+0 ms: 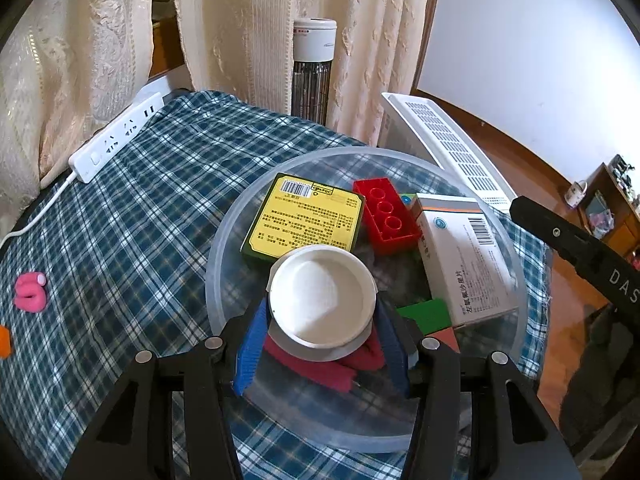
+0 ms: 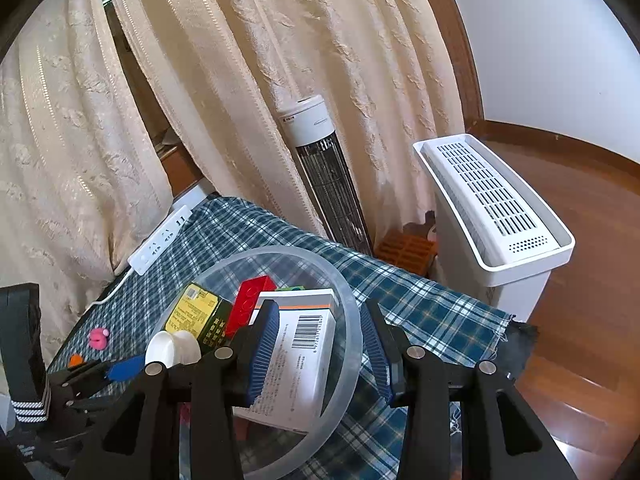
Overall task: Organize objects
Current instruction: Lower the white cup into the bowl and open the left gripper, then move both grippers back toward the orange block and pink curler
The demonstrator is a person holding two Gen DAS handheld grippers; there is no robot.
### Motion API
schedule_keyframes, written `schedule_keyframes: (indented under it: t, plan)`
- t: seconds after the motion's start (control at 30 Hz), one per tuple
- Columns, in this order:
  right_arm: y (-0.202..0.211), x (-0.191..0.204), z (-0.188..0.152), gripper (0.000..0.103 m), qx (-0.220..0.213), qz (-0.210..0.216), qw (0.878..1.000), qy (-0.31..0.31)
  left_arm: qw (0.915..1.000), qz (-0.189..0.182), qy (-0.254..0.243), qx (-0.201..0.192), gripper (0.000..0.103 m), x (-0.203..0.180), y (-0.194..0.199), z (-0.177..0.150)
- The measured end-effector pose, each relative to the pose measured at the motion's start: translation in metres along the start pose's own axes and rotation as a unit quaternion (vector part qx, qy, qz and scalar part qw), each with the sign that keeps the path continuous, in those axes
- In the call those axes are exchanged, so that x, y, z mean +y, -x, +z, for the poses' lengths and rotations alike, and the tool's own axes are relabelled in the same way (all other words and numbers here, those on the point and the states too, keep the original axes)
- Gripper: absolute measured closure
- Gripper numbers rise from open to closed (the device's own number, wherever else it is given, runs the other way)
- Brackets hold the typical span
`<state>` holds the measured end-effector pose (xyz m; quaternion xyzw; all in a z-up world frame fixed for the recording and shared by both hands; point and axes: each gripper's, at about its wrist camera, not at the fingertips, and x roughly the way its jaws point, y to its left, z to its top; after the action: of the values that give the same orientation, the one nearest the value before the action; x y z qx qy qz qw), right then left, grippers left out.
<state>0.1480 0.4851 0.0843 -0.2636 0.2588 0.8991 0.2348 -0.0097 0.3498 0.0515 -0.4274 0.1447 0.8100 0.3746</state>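
Observation:
A clear plastic bowl [image 1: 224, 240] sits on the plaid-covered table [image 1: 140, 208]. In it lie a yellow box [image 1: 304, 220], a red brick [image 1: 386, 216], a white medicine box [image 1: 464, 256], a green block [image 1: 428, 314] and a dark red item [image 1: 320, 366]. My left gripper [image 1: 322, 316] is shut on a white round tub [image 1: 320, 292], held just above the bowl's near side. My right gripper [image 2: 320, 312] stands open by the bowl's right rim [image 2: 352, 320], with nothing pressed between its blue pads [image 2: 264, 344]. In the left wrist view one black finger [image 1: 576, 246] of it shows.
A pink piece [image 1: 30, 292] and an orange piece [image 1: 4, 342] lie on the cloth at the left. A white power strip [image 1: 116, 138] runs along the far left edge. Beyond the table stand a tower heater [image 2: 320, 184], a white slatted appliance [image 2: 492, 208] and curtains.

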Motion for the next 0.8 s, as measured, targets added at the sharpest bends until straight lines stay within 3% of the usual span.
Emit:
schedule_keyframes:
  t: [0.13,0.53,0.8]
  plan:
    - [0.002,0.003,0.000,0.057,-0.002,0.000,1.000,0.003,0.9998,-0.015,0.016,-0.003,0.038,0.004,0.004,-0.001]
    - [0.006,0.025,-0.006,0.057,-0.001,0.008,1.000,0.022,0.9991,-0.011,0.035,-0.023,0.038,0.020,0.027,-0.005]
    - [0.008,0.048,-0.008,0.050,0.000,0.023,0.999,0.038,0.9973,0.010,0.068,-0.027,0.035,0.047,0.039,-0.013]
